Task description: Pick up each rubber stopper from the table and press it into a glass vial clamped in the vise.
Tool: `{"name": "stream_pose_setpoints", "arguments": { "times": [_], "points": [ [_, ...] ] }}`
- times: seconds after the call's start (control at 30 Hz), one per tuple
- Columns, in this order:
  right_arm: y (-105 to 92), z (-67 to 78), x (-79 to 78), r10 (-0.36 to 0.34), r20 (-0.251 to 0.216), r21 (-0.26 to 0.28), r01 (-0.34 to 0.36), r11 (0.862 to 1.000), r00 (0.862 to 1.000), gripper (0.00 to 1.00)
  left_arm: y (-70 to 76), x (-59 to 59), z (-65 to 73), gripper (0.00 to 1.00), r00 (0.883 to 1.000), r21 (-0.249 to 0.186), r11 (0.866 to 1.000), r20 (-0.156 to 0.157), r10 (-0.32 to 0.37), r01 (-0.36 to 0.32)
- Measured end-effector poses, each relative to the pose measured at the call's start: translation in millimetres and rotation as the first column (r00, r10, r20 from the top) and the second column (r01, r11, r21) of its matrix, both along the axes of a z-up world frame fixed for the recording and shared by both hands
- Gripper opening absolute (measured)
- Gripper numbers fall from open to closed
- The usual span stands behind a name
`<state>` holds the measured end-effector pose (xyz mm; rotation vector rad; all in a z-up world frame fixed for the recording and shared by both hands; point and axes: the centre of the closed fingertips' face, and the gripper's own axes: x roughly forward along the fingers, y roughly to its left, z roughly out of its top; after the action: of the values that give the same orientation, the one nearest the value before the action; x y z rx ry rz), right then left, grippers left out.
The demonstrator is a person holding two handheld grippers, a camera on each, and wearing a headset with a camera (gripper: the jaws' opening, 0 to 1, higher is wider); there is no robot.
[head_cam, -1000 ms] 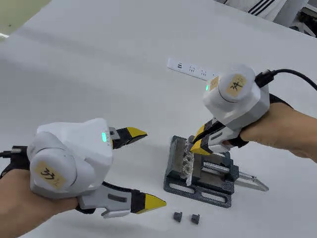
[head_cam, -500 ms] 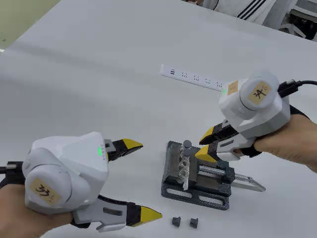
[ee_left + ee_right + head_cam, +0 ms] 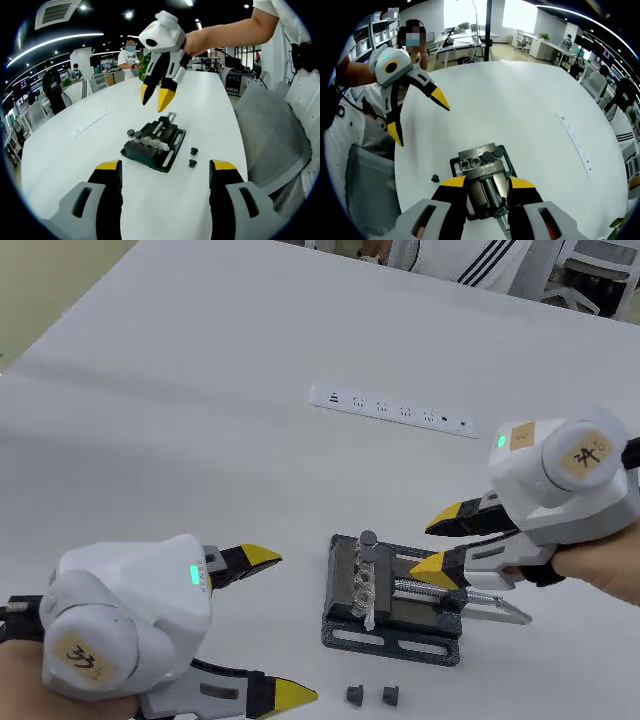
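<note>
- You are holding the left gripper (image 3: 276, 626) to the left of the vise (image 3: 395, 640), well apart from it. Its claw is standing spread wide, with nothing between the tips.
- You are holding the right gripper (image 3: 438, 544) above the vise's screw side, clear of it. Its claw is parted and is pinching nothing.
- In the right gripper view, the vise is lying straight ahead between that gripper's yellow tips.
- The vise is sitting flat on the white table (image 3: 200, 400) and is clamping a row of clear vials (image 3: 364, 588) between its plates.
- One dark stopper (image 3: 368, 538) is sitting on the vial at the vise's far end, standing proud of the row.
- The mouths of the other vials are too small to read.
- Two more stoppers are lying on the table just in front of the vise's near edge. The left loose stopper (image 3: 355, 696) and the right loose stopper (image 3: 390, 695) are lying side by side, not touching.
- A power strip (image 3: 392, 410) is lying well beyond the vise's far end.
</note>
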<state>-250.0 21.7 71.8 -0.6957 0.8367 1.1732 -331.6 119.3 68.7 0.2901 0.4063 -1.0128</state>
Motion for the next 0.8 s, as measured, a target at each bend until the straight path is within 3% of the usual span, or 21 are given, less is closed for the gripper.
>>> {"name": "stream_pose_setpoints", "arguments": {
  "times": [0.4,0.8],
  "points": [
    [-25.8,1.7,-13.1,-0.077,0.022,0.074,0.075,0.994,0.997,0.35,-9.7,-6.3,-10.4,0.64,0.998,0.066,0.996,-0.013,-0.057,0.058],
    [-52.9,-4.9,-25.5,-0.14,0.023,0.121,0.136,0.983,0.99,0.44,-23.5,-11.8,-26.4,0.53,0.99,0.142,0.98,-0.035,-0.135,0.138]
  ]
}}
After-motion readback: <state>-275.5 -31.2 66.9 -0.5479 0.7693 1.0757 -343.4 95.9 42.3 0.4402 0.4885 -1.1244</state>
